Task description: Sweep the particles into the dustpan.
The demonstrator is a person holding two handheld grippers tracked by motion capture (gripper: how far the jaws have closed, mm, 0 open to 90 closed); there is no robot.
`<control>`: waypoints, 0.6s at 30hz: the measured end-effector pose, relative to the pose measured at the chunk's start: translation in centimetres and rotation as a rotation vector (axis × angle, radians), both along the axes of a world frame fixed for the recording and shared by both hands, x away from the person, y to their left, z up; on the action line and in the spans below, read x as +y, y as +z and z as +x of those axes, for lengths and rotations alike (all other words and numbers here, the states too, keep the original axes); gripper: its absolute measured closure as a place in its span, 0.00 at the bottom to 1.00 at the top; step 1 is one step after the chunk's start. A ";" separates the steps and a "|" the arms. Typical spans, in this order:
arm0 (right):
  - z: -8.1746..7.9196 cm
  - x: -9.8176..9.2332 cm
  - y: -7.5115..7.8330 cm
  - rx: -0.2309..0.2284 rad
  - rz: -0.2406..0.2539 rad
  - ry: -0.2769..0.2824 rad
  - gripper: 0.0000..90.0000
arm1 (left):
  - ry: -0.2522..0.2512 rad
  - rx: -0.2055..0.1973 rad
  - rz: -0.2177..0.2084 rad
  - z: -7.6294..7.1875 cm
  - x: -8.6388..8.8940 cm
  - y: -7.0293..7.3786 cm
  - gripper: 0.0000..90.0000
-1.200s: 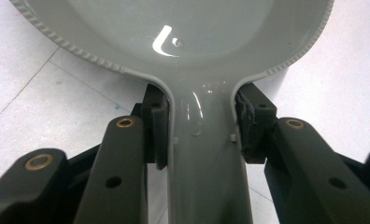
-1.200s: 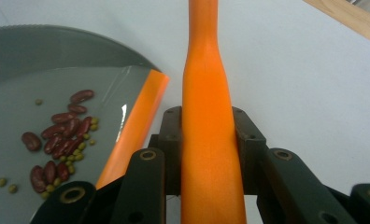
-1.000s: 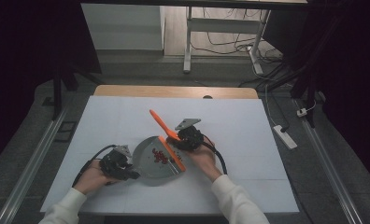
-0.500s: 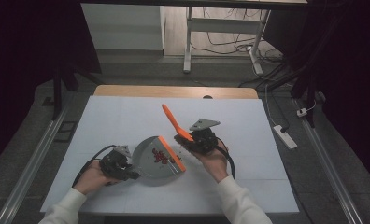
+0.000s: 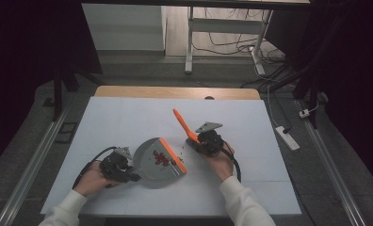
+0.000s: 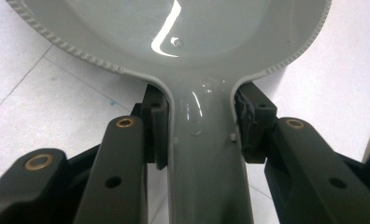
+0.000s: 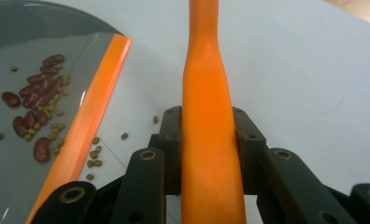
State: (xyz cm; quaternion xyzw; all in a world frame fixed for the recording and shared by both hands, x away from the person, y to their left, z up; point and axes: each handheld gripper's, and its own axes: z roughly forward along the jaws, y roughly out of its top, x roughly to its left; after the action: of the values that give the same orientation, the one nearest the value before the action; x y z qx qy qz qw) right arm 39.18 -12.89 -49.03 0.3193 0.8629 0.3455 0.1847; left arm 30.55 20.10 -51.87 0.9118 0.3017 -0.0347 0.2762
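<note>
A grey dustpan (image 5: 151,165) with an orange lip (image 5: 173,156) lies flat on the white table. Red beans (image 5: 161,159) and small green ones (image 7: 57,127) lie inside it. My left gripper (image 5: 130,175) is shut on the dustpan's handle (image 6: 202,163), pads pressed on both sides. To the right of the pan, my right gripper (image 5: 197,141) is shut on an orange tool handle (image 5: 180,121) that slants up and away to the left. The same handle (image 7: 206,93) runs up between the jaws in the right gripper view. The tool's lower end is hidden by the gripper.
Several loose green beans (image 7: 94,156) lie on the white table sheet (image 5: 250,127) just outside the orange lip (image 7: 87,121). A wooden table edge (image 5: 175,92) runs along the back. A white power strip (image 5: 287,137) lies on the floor at the right.
My right gripper has carried the orange handle to the right, off the dustpan's lip. The left gripper and the dustpan have stayed put.
</note>
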 end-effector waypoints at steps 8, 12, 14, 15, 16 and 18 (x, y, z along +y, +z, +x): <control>-0.9 1.3 -0.1 -0.002 -0.011 0.039 0.78 | 0.001 -0.001 0.004 0.0 -0.1 -0.1 0.68; -1.4 2.0 -0.1 -0.001 -0.011 0.068 0.78 | 0.001 0.000 0.004 0.0 -0.1 -0.1 0.68; -1.7 2.4 -0.2 -0.007 -0.020 0.081 0.78 | 0.002 0.001 0.003 0.0 -0.1 -0.1 0.68; -1.8 2.5 -0.2 -0.006 -0.023 0.087 0.78 | 0.002 0.000 0.004 0.0 -0.1 -0.1 0.68; -1.9 2.7 -0.2 0.006 -0.008 0.090 0.78 | 0.002 0.000 0.004 0.0 -0.1 -0.1 0.68; -2.0 2.9 -0.2 0.028 0.017 0.106 0.78 | 0.003 0.002 0.003 0.0 -0.1 -0.1 0.68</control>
State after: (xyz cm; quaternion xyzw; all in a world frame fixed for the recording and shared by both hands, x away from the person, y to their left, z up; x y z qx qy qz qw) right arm 37.19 -10.00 -49.25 0.2797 0.8781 0.3576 0.1512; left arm 30.51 20.02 -51.99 0.9118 0.3032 -0.0347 0.2747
